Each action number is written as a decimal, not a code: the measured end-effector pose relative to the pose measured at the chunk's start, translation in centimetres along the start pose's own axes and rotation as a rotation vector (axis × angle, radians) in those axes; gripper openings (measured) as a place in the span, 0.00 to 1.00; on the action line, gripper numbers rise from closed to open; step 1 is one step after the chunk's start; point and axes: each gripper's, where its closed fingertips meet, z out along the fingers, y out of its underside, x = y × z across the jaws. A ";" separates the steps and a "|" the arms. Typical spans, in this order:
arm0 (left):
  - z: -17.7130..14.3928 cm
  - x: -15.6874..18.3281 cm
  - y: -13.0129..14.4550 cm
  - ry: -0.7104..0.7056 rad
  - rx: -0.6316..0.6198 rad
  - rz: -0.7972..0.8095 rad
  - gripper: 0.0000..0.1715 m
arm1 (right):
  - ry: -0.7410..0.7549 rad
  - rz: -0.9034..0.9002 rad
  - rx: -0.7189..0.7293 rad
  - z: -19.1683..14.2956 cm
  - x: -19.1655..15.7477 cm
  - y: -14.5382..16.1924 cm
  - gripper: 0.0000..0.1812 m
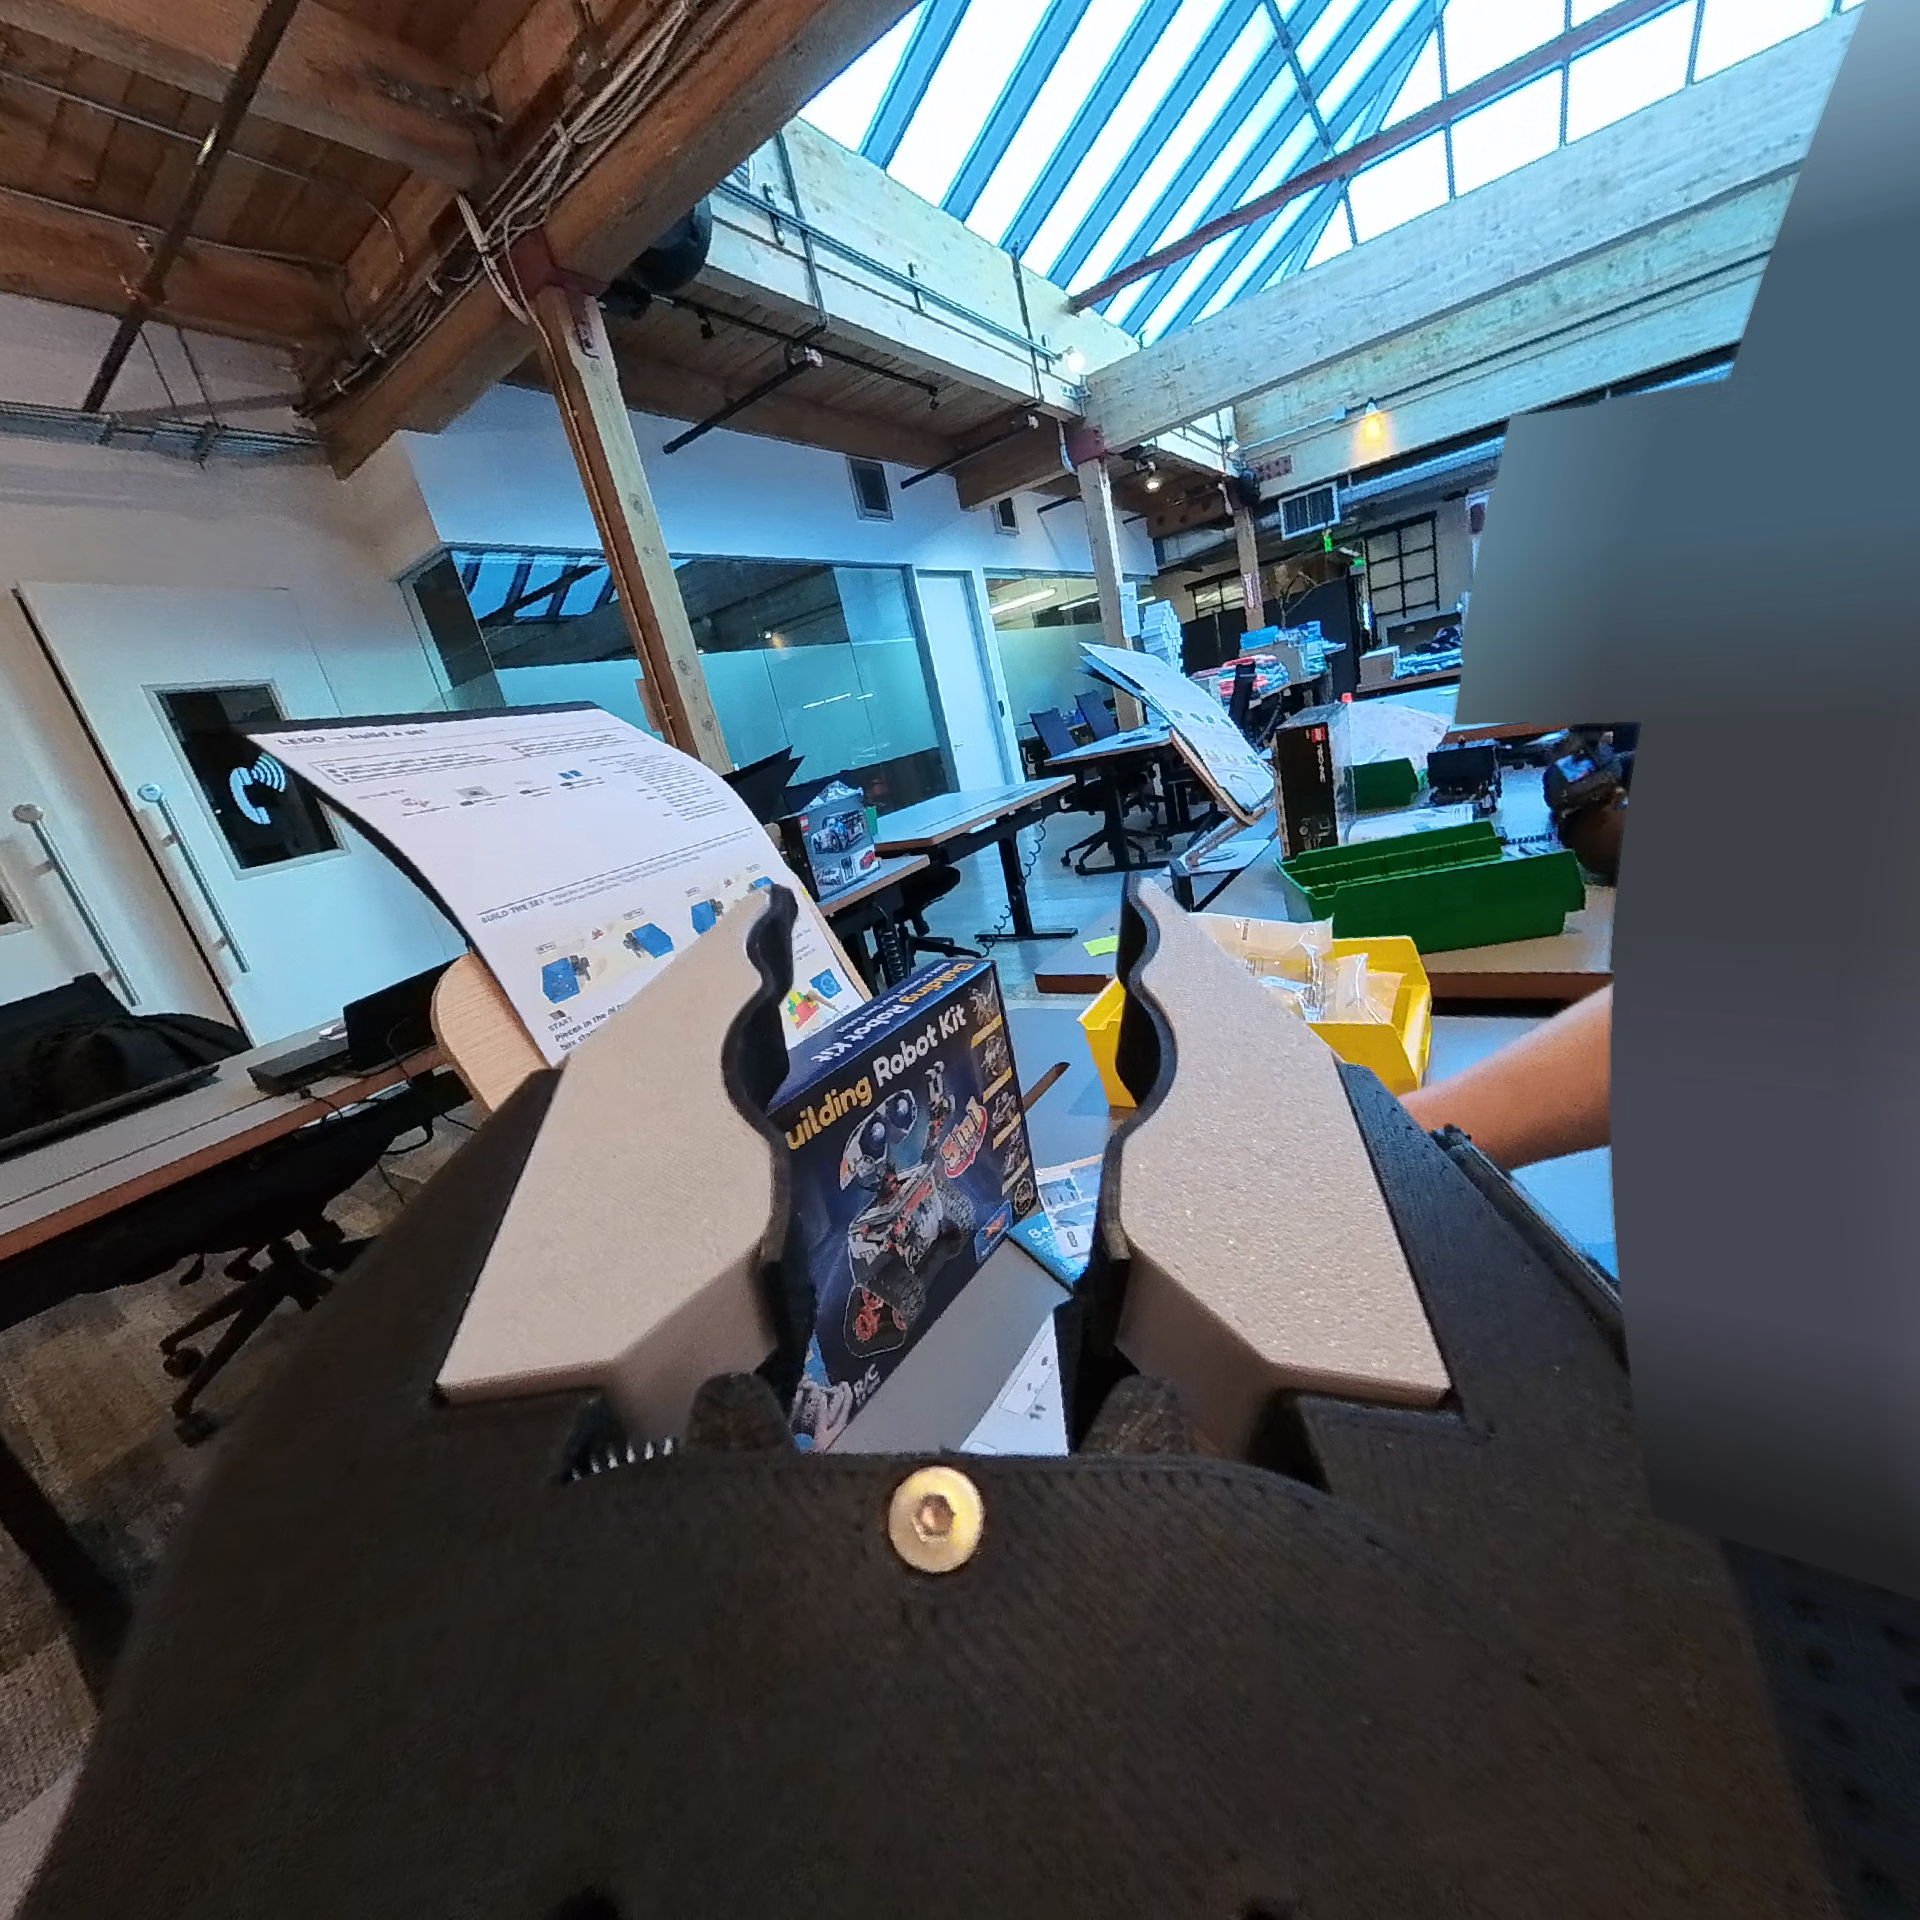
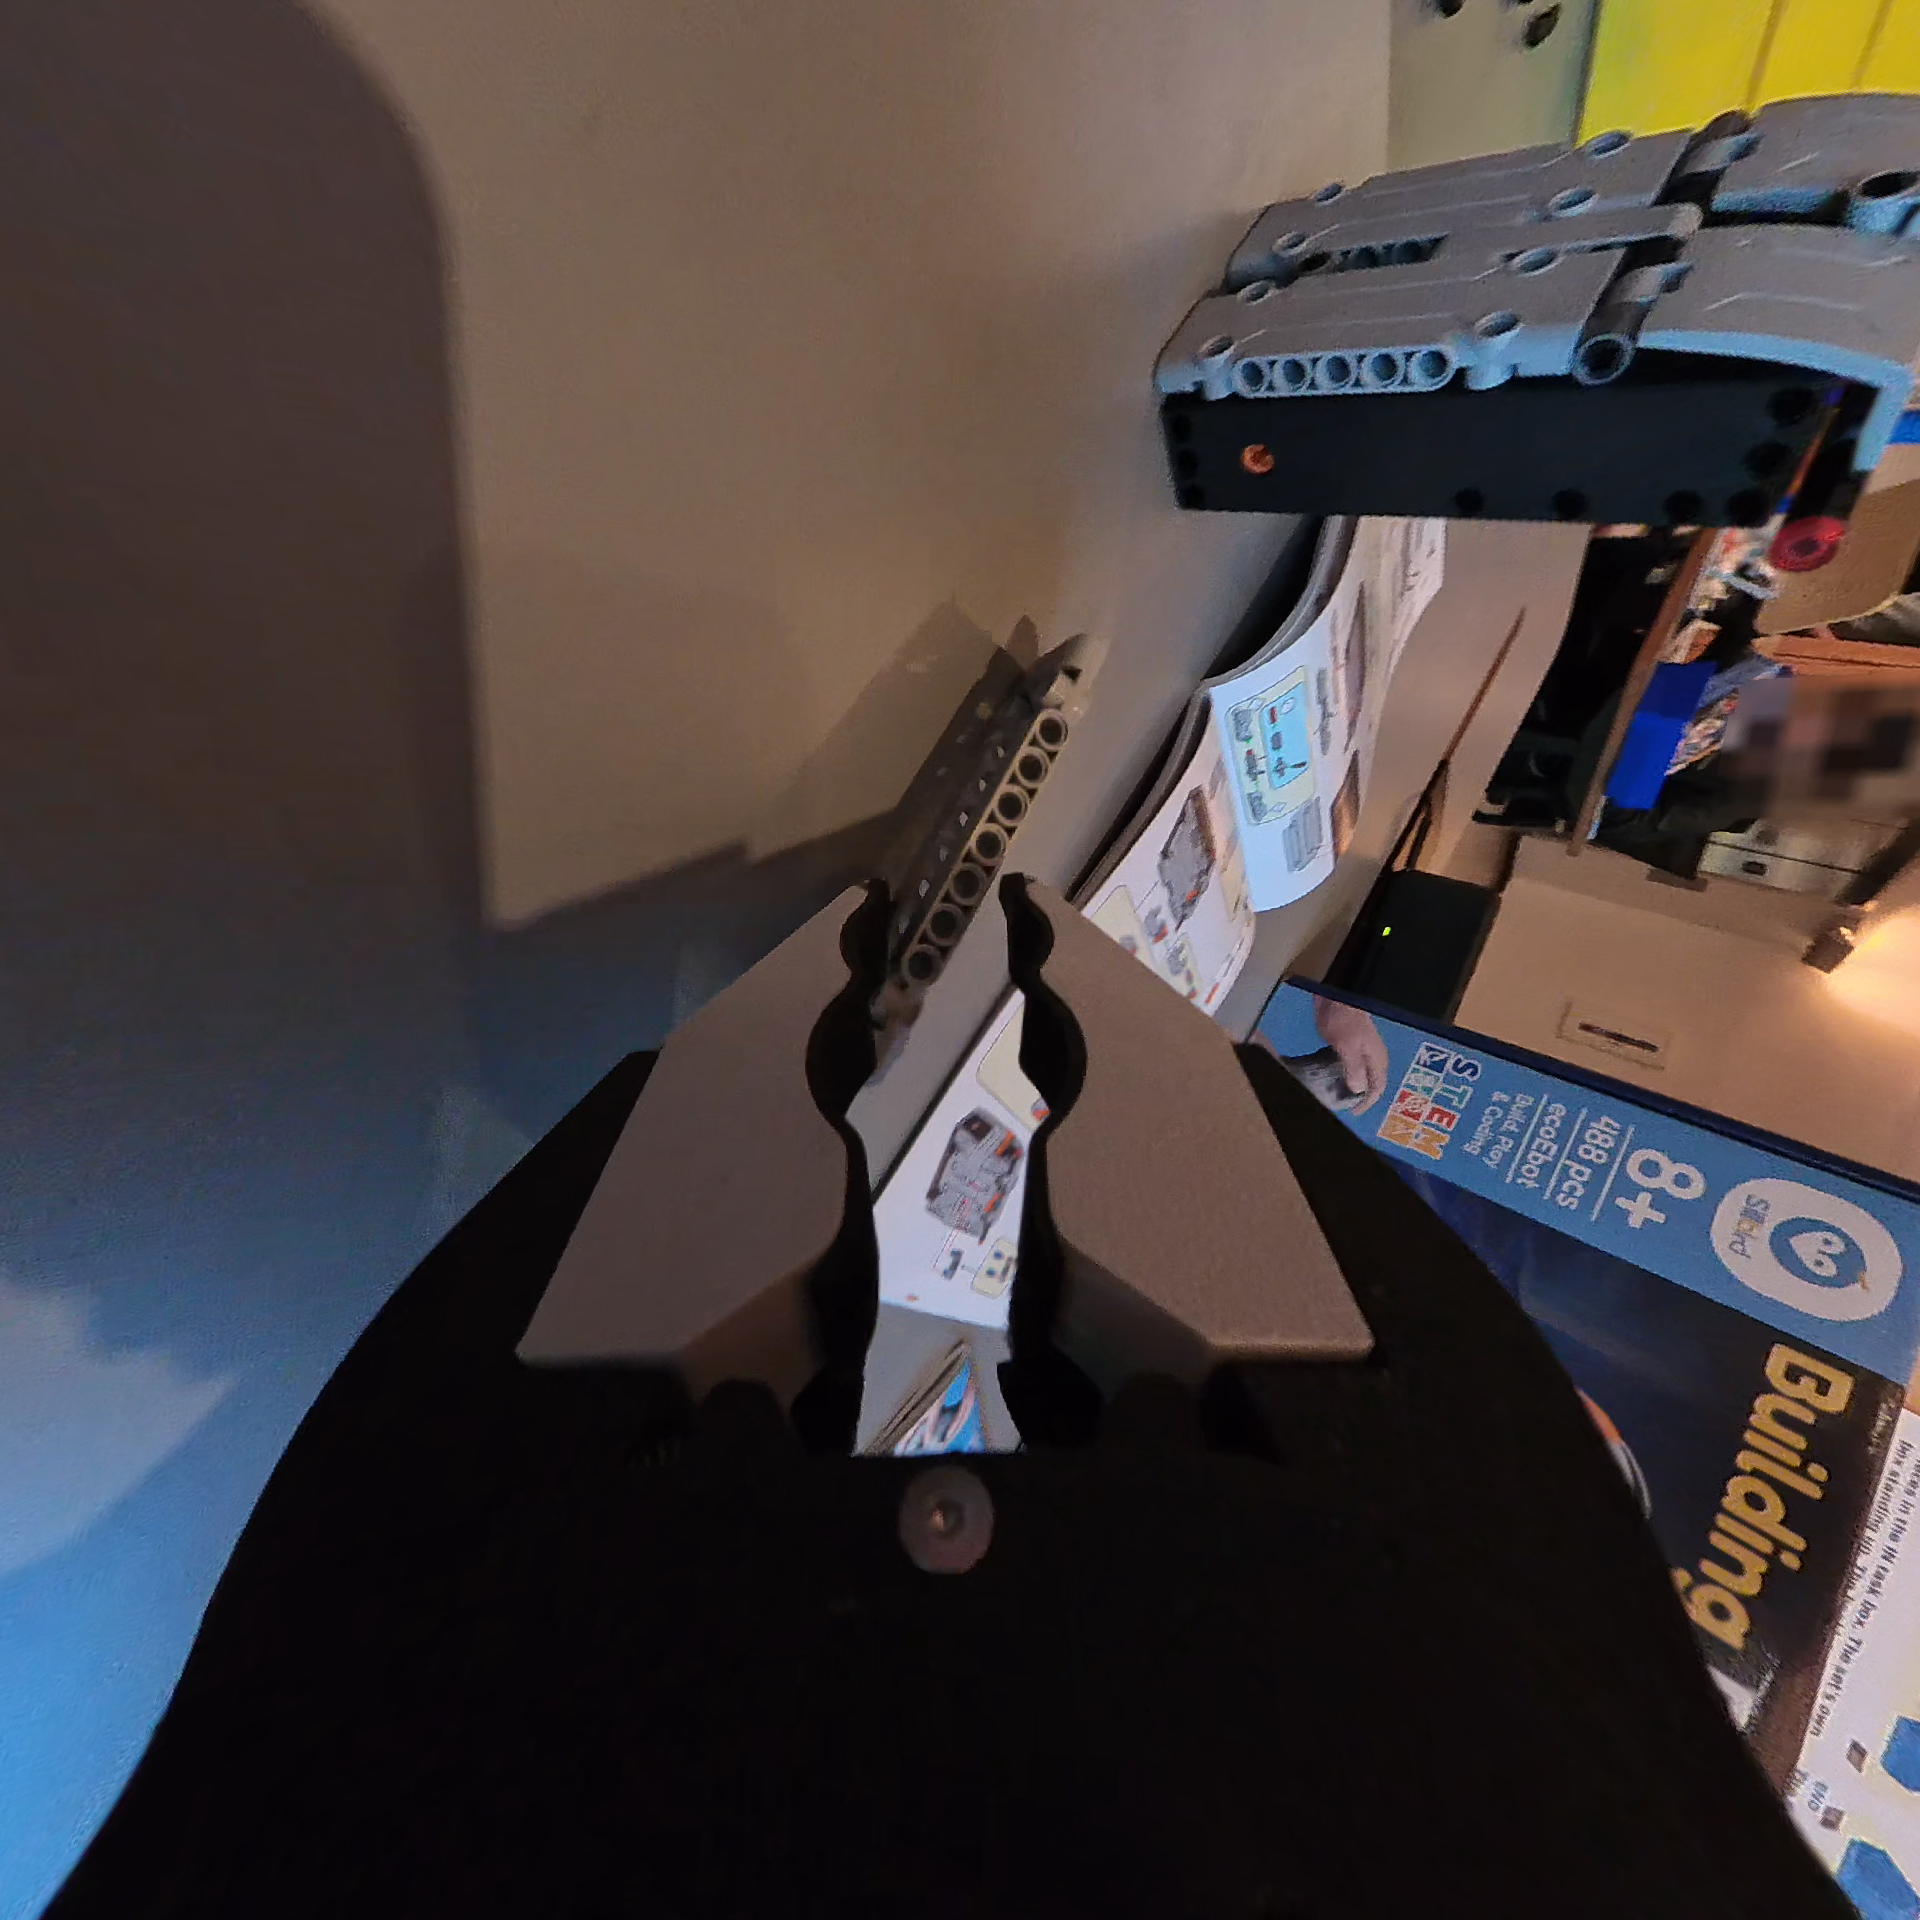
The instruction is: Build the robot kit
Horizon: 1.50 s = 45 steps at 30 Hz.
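The grey table (image 1: 1049, 1049) carries a dark blue robot kit box (image 1: 914, 1164), which stands upright with a tracked robot pictured on its front. Behind the box, toward the table's far left edge, a curved instruction board (image 1: 540, 831) leans on a wooden stand. At the far right edge sits a yellow bin (image 1: 1382, 1029) with clear bags in it, and green bins (image 1: 1455, 894) lie beyond it. In the right wrist view an open instruction booklet (image 2: 1278, 790) lies on the table beside the box, and a grey and black built model (image 2: 1507, 353) shows in the upper right. The left gripper (image 1: 951, 945) hangs in the air in front of the box with its jaws spread wide and nothing between them. The right gripper (image 2: 940, 904) has its jaws drawn close, pinching a slim grey beam (image 2: 987, 831) with a row of round holes near the fingertips; the beam sticks out past them, tilted.
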 end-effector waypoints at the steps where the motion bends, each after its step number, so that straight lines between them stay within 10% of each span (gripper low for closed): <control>1: -0.1 -0.1 -0.1 -0.003 0.003 0.000 0.36 | -0.020 -0.004 -0.008 -0.3 -0.3 0.2 0.12; 15: -2.1 -2.1 -0.2 -0.071 0.021 -0.038 0.36 | -0.206 0.237 -0.102 -3.9 -2.4 0.1 0.17; 23: -3.0 -3.6 -0.5 -0.160 0.025 -0.026 0.37 | 0.630 1.040 0.185 -10.8 15.1 4.0 0.15; 28: -3.6 -3.1 -1.7 -0.192 0.027 0.011 0.37 | 0.728 1.280 0.497 -15.3 24.6 3.2 0.03; 32: -4.3 -2.3 -3.9 -0.190 0.070 -0.012 0.36 | 0.822 1.217 0.392 -16.8 27.4 4.1 0.00; 45: -19.0 -8.4 1.5 -0.510 -0.739 0.118 0.31 | 0.680 1.121 0.122 -11.9 24.9 6.3 0.01</control>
